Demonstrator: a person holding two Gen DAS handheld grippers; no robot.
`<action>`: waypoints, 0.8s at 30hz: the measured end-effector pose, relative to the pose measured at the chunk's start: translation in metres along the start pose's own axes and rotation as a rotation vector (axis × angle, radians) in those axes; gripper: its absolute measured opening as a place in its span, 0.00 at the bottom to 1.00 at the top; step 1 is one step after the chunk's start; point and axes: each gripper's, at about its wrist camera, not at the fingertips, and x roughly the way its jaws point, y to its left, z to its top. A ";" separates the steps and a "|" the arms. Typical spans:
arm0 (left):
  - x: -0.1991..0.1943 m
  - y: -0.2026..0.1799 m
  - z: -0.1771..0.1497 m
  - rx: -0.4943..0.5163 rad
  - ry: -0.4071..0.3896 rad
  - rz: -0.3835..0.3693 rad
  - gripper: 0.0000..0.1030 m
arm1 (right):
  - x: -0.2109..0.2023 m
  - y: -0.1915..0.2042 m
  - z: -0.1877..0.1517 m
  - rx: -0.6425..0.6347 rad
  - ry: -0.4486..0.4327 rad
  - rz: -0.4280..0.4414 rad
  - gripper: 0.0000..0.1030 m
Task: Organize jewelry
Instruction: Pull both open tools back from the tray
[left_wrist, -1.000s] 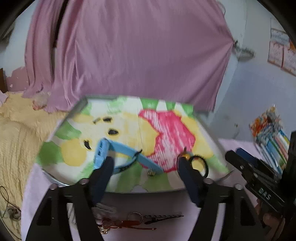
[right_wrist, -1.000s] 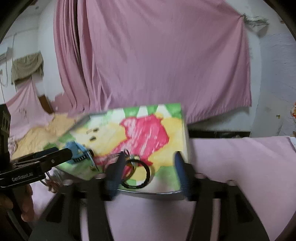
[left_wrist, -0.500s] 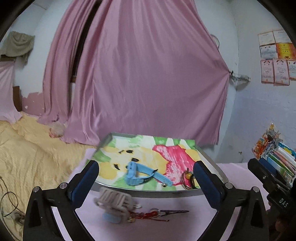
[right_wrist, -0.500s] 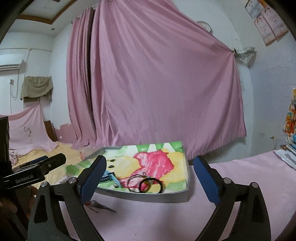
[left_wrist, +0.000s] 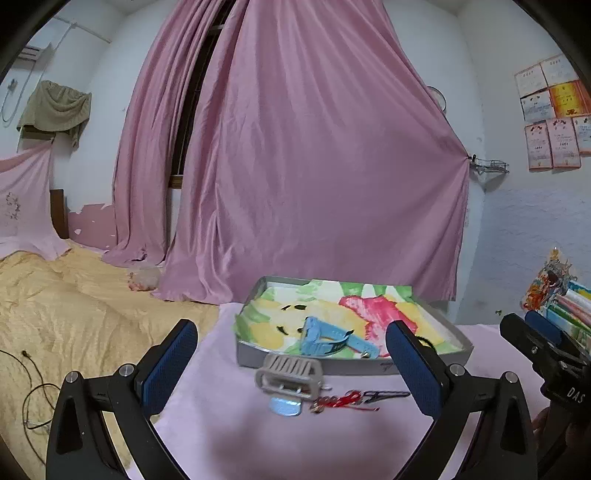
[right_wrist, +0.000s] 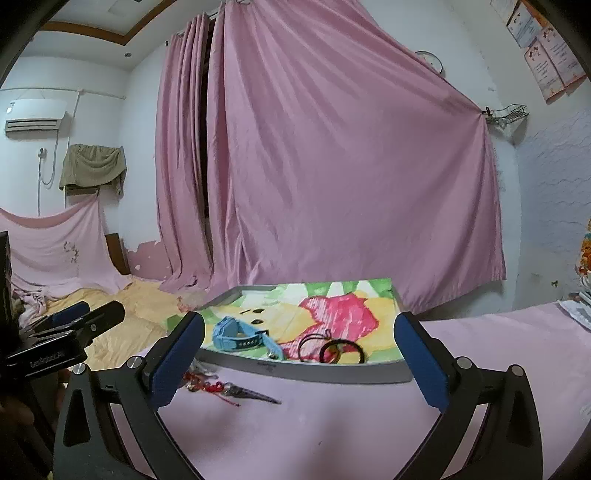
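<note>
Both grippers have drawn back and up from the tray since a second ago, when their fingers were down among the jewelry; the view over the pink-covered table is now wider and sharper. The left gripper (left_wrist: 291, 363) has its blue-padded jaws spread wide apart with nothing between them, held above the table short of the tray. The right gripper (right_wrist: 299, 358) is likewise spread wide and empty, its fingers framing the tray from the near side.

The shallow grey tray (left_wrist: 373, 365), lined with a bright cartoon print in yellow, pink and green, sits on the pink tablecloth (right_wrist: 332, 435). Inside it lies a light blue watch (right_wrist: 236, 338) toward the left, its strap curled. To the right of the watch, near the front wall, rest two black hair ties (right_wrist: 332, 349), overlapping one another.

Outside the tray, on the cloth just before its front wall, lies a pale grey claw hair clip (left_wrist: 290, 373) with a small light blue item under it, too blurred to name. Just beside the clip is a red knotted cord charm (left_wrist: 340, 399) joined to a dark slim hair pin (left_wrist: 388, 396).

A pink curtain (right_wrist: 332, 166) hangs behind the table, and a yellow quilt (left_wrist: 74, 314) covers the bed at left.
</note>
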 end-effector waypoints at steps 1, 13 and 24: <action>-0.001 0.002 -0.001 0.001 0.002 0.003 0.99 | 0.000 0.001 -0.001 -0.001 0.005 0.003 0.98; 0.019 0.026 -0.015 -0.021 0.137 0.021 0.99 | 0.019 0.008 -0.006 -0.024 0.130 0.001 0.98; 0.058 0.030 -0.019 -0.036 0.291 0.002 0.99 | 0.067 0.004 -0.016 -0.064 0.394 -0.037 0.98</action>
